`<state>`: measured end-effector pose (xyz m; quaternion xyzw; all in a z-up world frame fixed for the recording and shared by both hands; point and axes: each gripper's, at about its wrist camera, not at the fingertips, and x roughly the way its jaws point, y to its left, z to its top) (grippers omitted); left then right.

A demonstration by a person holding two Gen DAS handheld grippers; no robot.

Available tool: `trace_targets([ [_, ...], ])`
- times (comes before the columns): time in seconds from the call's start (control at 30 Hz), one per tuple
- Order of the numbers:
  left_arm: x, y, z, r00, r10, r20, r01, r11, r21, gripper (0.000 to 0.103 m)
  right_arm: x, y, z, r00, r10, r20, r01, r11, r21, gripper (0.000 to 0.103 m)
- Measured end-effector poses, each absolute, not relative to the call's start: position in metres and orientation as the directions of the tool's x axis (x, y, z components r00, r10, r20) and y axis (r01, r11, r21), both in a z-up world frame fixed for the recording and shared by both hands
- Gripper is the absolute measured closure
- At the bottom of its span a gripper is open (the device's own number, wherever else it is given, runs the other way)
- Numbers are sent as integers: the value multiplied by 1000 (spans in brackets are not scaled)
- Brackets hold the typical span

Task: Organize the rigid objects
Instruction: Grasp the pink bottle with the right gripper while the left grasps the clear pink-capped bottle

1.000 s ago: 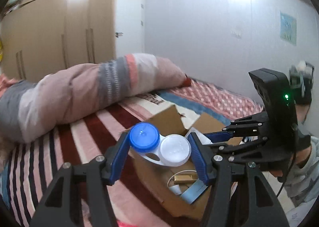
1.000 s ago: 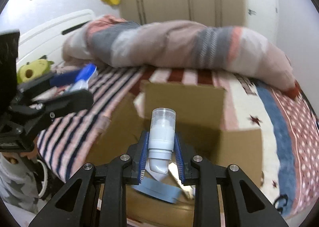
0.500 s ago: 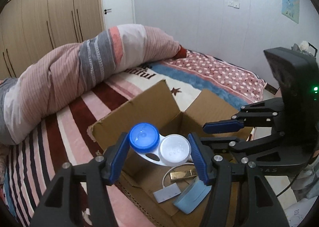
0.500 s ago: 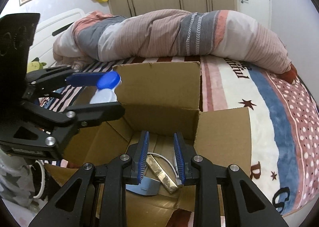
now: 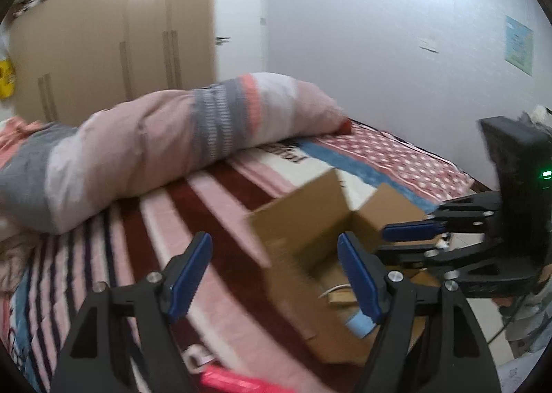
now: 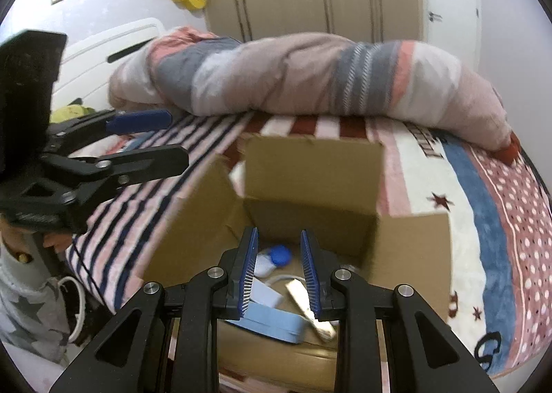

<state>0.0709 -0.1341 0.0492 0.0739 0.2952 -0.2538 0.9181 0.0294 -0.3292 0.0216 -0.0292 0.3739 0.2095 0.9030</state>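
Both empty: left gripper spread wide, right gripper parted over one cardboard box (flaps up).

An open brown cardboard box is sitting on the striped bedspread, in front of the long rolled striped quilt. Inside the box, a blue-and-white contact lens case is lying toward the back, with a flat pale-blue rectangular case nearer the front and a slim gold bar to its right. A tall wooden wardrobe is standing behind the bed.
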Motion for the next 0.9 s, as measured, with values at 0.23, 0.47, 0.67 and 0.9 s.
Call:
trace_targets([
  [0.23, 70, -46, 24, 751, -281, -598, 350, 937, -1, 25, 5, -250, 42, 614, 466, -637, -544, 835, 86, 81],
  [0.47, 78, 7, -41, 712, -196, -675, 263, 965, -2, 25, -6, -166, 15, 495, 526, -692, -659, 746, 96, 81],
  [0.67, 103, 18, -106, 619, -226, -753, 235, 967, -96, 25, 6, -133, -49, 455, 431, -779, -629, 775, 61, 81],
  [0.9, 132, 10, -147, 565, -283, -775, 195, 959, -208, 54, 22, -134, -116, 438, 311, -844, -584, 812, -4, 81],
])
